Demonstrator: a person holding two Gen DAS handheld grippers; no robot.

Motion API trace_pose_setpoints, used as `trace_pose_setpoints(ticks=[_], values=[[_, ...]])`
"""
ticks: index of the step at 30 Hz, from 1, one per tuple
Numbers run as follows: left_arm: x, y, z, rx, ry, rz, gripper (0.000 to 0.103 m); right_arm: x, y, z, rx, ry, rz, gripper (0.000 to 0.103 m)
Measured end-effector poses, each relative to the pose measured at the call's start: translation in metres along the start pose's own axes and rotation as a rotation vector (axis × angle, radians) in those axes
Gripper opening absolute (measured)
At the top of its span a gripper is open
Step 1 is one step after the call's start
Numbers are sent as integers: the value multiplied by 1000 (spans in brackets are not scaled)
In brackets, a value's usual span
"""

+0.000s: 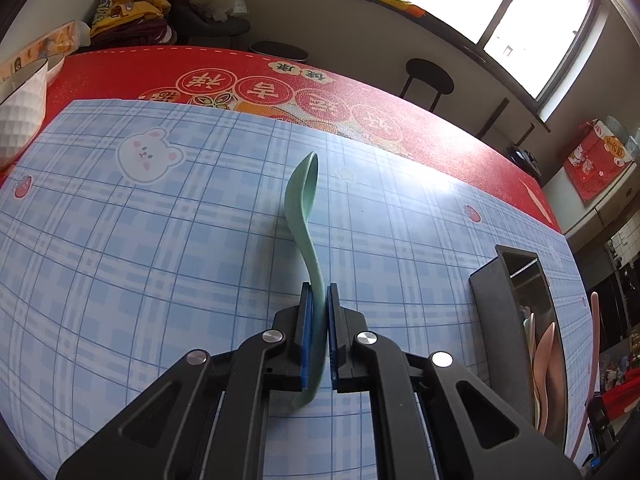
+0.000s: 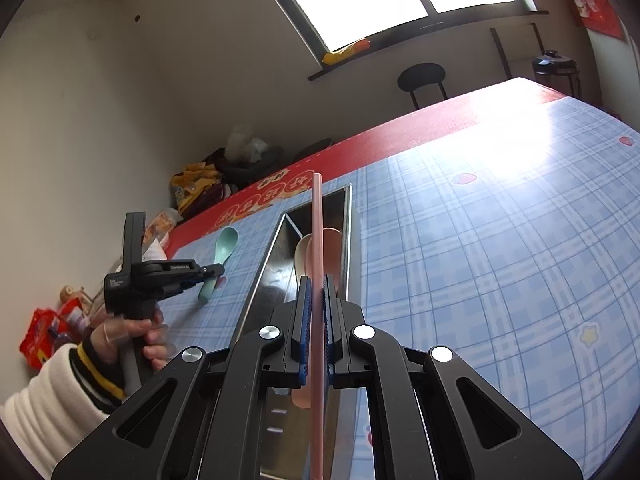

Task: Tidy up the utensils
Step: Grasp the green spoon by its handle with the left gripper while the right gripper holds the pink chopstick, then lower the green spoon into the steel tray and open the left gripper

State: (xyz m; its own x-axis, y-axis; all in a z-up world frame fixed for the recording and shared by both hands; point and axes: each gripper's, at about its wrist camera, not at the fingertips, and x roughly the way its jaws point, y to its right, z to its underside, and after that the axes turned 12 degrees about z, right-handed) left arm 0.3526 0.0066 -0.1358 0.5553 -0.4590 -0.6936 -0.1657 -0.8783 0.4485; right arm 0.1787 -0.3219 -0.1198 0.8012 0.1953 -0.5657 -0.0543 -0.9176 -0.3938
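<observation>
The green spoon point(image 1: 306, 216) lies on the blue checked mat point(image 1: 160, 260), bowl far, handle near, and the left gripper point(image 1: 319, 300) is clamped on its handle, blue pads pressed to both sides. In the right wrist view the same spoon point(image 2: 222, 254) sits left of the tray, with the left gripper point(image 2: 214, 270) closed over its handle and a hand point(image 2: 132, 334) in a white sleeve with a yellow-striped cuff around the grip.

The right gripper point(image 2: 317, 292) is closed on a pink chopstick point(image 2: 317, 240), which stands up along the view over the long metal tray point(image 2: 348, 240). Pink and cream spoons point(image 2: 320, 244) lie inside the tray. From the left wrist, the tray point(image 1: 496, 308) stands to the right of the green spoon, well apart from it, with the spoons point(image 1: 546, 356) inside.

Small white print marks the left gripper's body, too small to read. Under the mat, the red cloth point(image 1: 280, 76) carries round medallions with Chinese characters, seen upside down; I cannot read them surely. A red bag point(image 1: 600, 160) far right bears a lucky-cat picture.

The mat is open to the left of the spoon and wide open right of the tray. A white bowl point(image 1: 20, 120) sits at the far left edge. The table's far edge runs near a black stool point(image 1: 428, 80) under the window point(image 1: 500, 0).
</observation>
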Motion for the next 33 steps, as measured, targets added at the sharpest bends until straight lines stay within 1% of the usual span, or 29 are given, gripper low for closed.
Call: trace_pose_setpoints(ticks=[8, 13, 18, 22, 28, 33], values=[[-9, 6, 5, 22, -2, -19, 7, 3, 2, 1, 7, -1, -8, 6], [-24, 17, 10, 34, 10, -5, 7, 2, 7, 2, 24, 5, -14, 6], [-45, 44, 23, 64, 13, 51, 7, 1, 14, 2, 43, 8, -20, 6], [-55, 75, 36, 94, 0, 124, 7, -1, 20, 2, 61, 11, -23, 6], [-49, 125, 56, 148, -58, 224, 7, -3, 30, 2, 94, 10, -30, 6], [-38, 149, 68, 147, -109, 287, 7, -3, 33, 3, 106, 6, -37, 6]])
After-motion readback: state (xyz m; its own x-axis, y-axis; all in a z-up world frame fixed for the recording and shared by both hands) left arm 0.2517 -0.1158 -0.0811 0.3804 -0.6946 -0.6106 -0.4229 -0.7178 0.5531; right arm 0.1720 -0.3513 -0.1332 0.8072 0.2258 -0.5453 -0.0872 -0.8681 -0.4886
